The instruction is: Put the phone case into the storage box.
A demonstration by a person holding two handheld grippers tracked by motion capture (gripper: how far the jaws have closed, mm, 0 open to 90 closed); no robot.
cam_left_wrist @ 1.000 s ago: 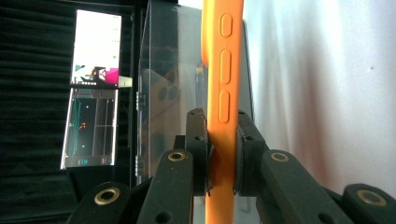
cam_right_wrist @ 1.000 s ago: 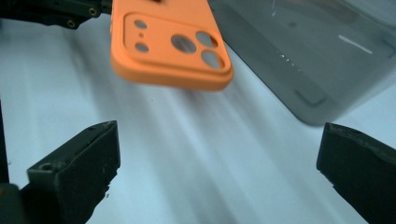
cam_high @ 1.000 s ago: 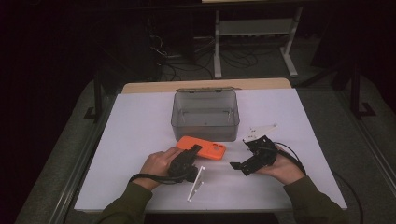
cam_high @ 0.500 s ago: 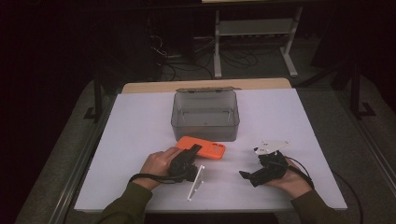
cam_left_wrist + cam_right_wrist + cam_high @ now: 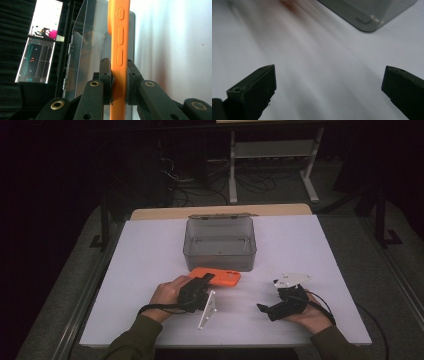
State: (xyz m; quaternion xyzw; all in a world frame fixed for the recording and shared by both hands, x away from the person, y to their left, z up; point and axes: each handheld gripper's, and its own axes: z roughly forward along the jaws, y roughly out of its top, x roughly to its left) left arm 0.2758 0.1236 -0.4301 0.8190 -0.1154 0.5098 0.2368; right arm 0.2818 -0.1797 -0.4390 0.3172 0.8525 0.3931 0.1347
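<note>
- Orange phone (image 5: pixel 120 37): smooth case with a soft satin sheen, looks like silicone or matt plastic; raised side buttons in the same finish.
- Left gripper (image 5: pixel 119 80): jaws of matt black plastic, slightly grainy, with brass-coloured metal rivets at the pivots.
- Right gripper (image 5: pixel 329 85): same matt black plastic; jaw tips rough-edged and dull.
- Box (image 5: pixel 220 242), at 12 o'clock from the phone: smoky see-through plastic, glossy, smooth walls that catch light at the corners.
- Table (image 5: pixel 150 255): white top, matt and even, paper-like or laminate; bare pale wood strip along its 12 o'clock edge.
- Three-cornered plates on the grippers: flat, pale grey, dull finish.
- Sleeve (image 5: pixel 135 340): olive woven cloth, matt.
</note>
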